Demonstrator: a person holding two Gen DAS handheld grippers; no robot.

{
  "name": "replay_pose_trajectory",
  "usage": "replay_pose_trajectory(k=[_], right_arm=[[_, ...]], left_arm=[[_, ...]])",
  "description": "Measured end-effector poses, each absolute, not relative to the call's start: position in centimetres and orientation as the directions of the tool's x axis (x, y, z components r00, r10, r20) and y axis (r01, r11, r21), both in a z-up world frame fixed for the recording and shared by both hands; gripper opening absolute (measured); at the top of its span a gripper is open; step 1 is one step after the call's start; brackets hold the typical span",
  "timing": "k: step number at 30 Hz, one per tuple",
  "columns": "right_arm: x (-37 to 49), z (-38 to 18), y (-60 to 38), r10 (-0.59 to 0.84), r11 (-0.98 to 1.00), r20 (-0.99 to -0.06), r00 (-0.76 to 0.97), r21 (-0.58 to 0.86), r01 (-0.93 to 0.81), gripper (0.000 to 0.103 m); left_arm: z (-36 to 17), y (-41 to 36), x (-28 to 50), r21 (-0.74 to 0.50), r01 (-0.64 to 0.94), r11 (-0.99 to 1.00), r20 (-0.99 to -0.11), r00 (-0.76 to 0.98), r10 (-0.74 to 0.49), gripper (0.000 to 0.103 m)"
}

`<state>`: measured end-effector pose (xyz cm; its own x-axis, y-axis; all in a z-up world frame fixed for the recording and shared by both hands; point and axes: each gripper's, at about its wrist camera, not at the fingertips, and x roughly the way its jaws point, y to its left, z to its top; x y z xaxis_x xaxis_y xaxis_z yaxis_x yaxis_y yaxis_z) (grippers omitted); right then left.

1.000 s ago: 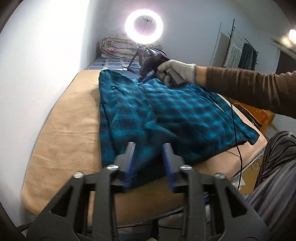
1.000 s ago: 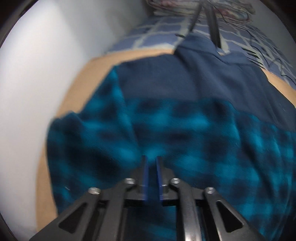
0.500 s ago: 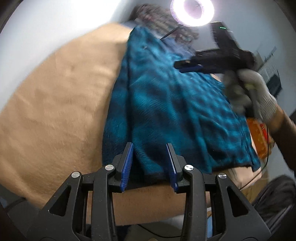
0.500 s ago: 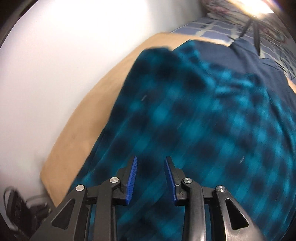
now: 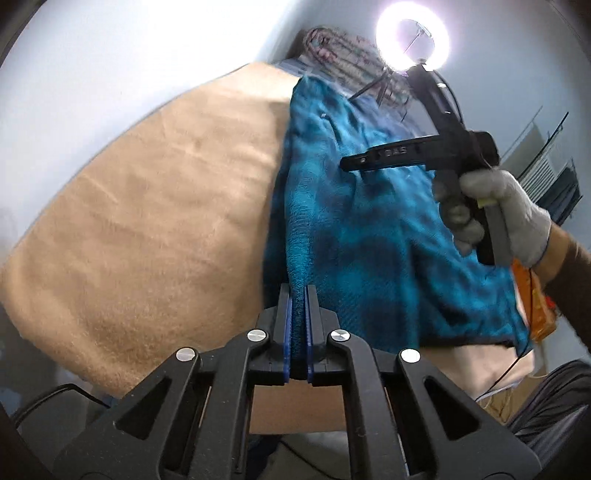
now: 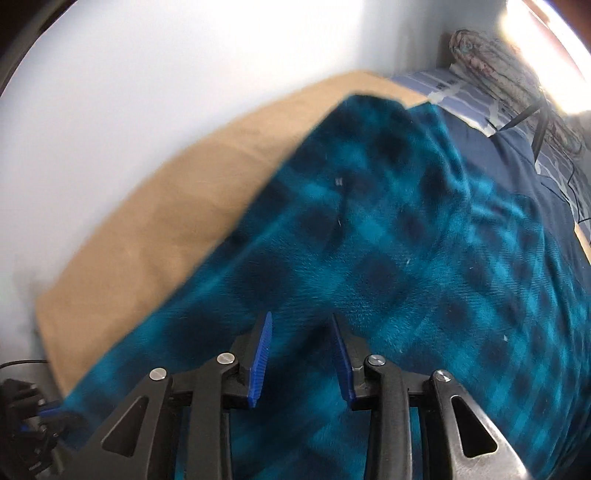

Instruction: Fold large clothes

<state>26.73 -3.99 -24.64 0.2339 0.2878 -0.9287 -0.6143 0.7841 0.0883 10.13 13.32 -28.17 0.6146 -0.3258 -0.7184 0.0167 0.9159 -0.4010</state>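
Observation:
A teal and black plaid fleece garment lies spread on a tan blanket covering a bed. My left gripper is shut, pinching a fold of the garment's near left edge between its blue pads. A gloved hand holds my right gripper above the middle of the garment. In the right wrist view the right gripper hovers over the plaid garment; its jaws are opening and no fabric is pressed between them. The left gripper shows at the garment's near corner.
A white wall runs along the bed's left side. At the head end stand a lit ring light on a tripod and a rolled quilt. A navy cloth lies beyond the garment. An orange object sits off the right edge.
My left gripper has sunk to the garment's near edge and shut on it. The right gripper has left the far collar, come nearer over the garment, and its jaws have widened.

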Motion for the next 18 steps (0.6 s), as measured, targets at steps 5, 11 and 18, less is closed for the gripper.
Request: replay_pose_trajectory(k=[5, 11, 18], right_arm=[[28.1, -23.0, -5.3, 0.351, 0.795, -0.9, 0.26, 0.14, -0.591, 0.036], [32.2, -21.4, -6.7, 0.371, 0.859, -0.835, 0.407, 0.141, -0.492, 0.036], [37.2, -25.5, -3.6, 0.332, 0.891, -0.871, 0.363, 0.163, -0.425, 0.051]], left_arm=[[-27.9, 14.0, 9.4, -0.42, -0.025, 0.907, -0.691, 0.657, -0.302, 0.058], [-30.1, 15.4, 11.4, -0.537, -0.073, 0.84, -0.692, 0.608, -0.389, 0.06], [-30.9, 13.9, 12.1, -0.558, -0.016, 0.83, -0.691, 0.563, -0.454, 0.008]])
